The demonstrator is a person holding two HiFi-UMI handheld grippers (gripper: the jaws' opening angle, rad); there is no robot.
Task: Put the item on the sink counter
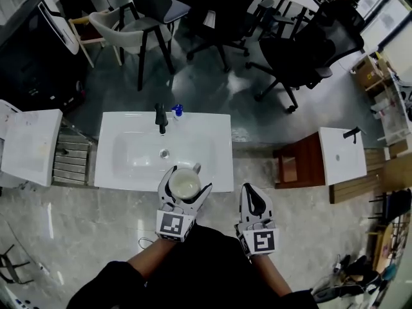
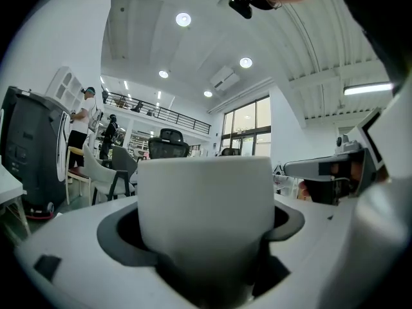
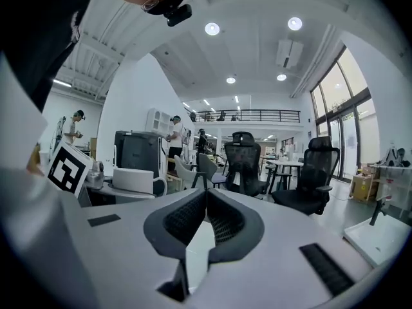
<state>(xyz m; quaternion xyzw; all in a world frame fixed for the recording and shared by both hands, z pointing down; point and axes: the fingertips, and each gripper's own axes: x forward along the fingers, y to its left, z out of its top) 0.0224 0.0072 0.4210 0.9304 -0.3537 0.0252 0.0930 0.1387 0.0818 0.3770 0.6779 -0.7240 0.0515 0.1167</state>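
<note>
Arms: two dark-sleeved arms point(image 1: 161, 262) reach forward from the bottom of the head view, one gripper in each hand.
Left gripper point(image 1: 186, 180): held at the front edge of the sink bench, its marker cube toward the person.
Left fingers point(image 2: 112, 237): spread to the width of a mug and closed against its two sides; the left gripper view shows the mug's wall filling the gap between them.
Mug point(image 1: 184, 187): white, mouth up and empty, with its handle pointing away toward the basin. It sits over the front rim of the sink bench; whether its base touches the surface cannot be told.
Handling: likely glazed ceramic, so stiff, smooth enough to slip, and breakable if dropped or knocked on the rim. A hold across the body, as here, seems sound, and it should go down gently and level.
Sink bench point(image 1: 129, 176): white and rectangular, with a shallow basin point(image 1: 138, 152) in the middle.
Tap point(image 1: 161, 118): dark, at the far edge, with a blue-capped bottle point(image 1: 177, 112) just beside it.
Right gripper point(image 1: 252, 195): near the person's body, beside the bench's right front corner and over the floor.
Right fingers point(image 3: 183, 221): pressed together with nothing between them.
Second sink point(image 1: 342, 154): well apart, at the far right.
</note>
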